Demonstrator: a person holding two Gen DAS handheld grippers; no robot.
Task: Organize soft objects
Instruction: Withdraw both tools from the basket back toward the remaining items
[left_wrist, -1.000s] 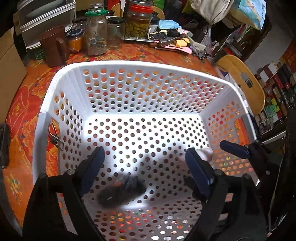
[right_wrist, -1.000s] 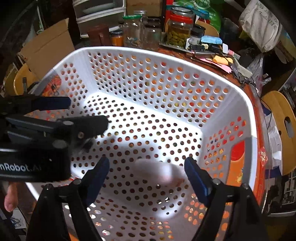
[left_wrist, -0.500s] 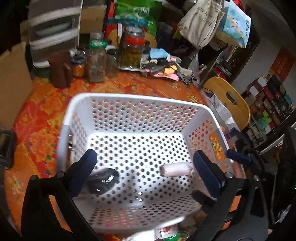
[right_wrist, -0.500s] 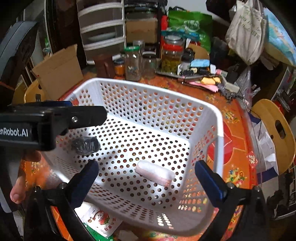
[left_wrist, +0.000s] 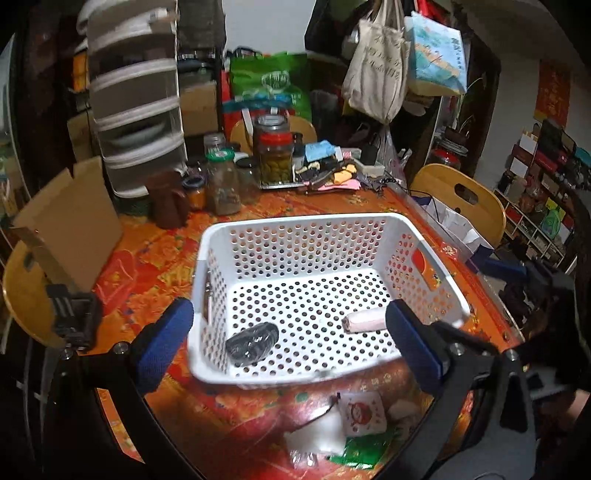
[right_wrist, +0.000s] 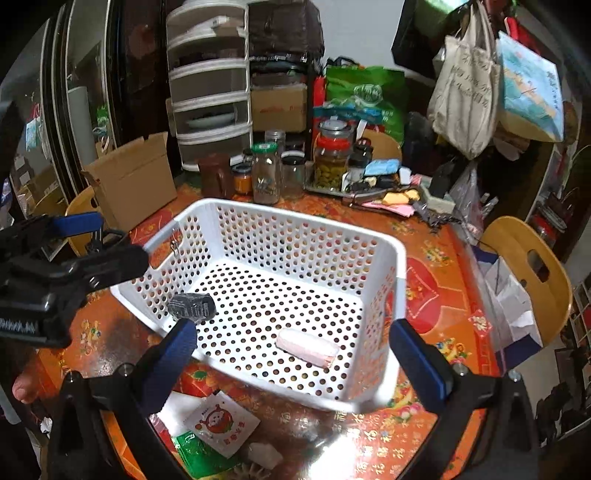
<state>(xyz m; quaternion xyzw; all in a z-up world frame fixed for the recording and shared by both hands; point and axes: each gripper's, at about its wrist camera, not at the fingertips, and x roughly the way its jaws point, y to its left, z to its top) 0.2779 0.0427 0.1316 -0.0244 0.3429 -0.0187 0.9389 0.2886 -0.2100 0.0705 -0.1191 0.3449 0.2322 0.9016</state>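
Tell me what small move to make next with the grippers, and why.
Probably bring one gripper down toward the packets lying on the table in front of the basket. Both the left gripper and right gripper are open and empty, and the black roll and pink roll already lie in the basket. Whether the packets are soft I can't tell.
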